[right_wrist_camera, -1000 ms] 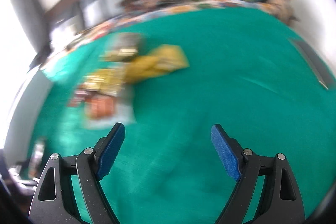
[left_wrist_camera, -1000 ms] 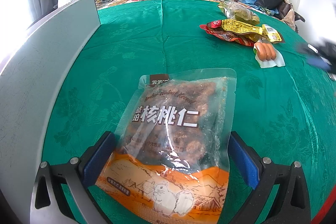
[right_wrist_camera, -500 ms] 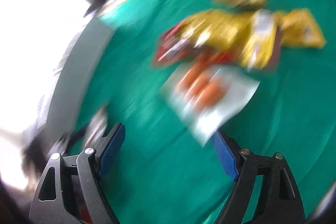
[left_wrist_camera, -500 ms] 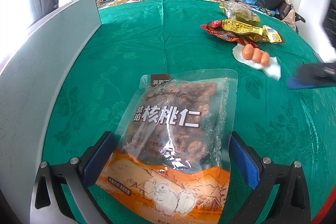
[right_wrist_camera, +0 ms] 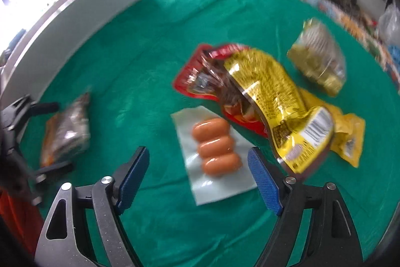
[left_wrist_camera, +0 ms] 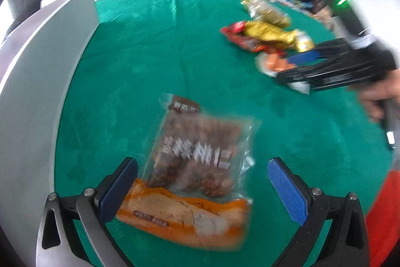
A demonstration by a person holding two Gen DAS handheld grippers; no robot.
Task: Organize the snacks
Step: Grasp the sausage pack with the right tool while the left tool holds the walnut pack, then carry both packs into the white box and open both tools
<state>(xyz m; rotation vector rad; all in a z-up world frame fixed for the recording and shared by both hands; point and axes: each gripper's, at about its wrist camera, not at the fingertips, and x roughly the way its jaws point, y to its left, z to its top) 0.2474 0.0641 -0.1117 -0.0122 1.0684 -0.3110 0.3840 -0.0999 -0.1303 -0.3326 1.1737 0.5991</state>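
Two sets of tongs over the green-covered tabletop. Left tongs gape wide, nothing gripped: the walnut pack lies flat between the jaws, its orange end just beside the left pad and clear of the right one. Right tongs are closing, with the sausage pack between the jaws; pads not pressing on it. Just beyond the right tongs: yellow bag lying over red pack, olive-coloured bag further out. Grey panel stands left of the left tongs.
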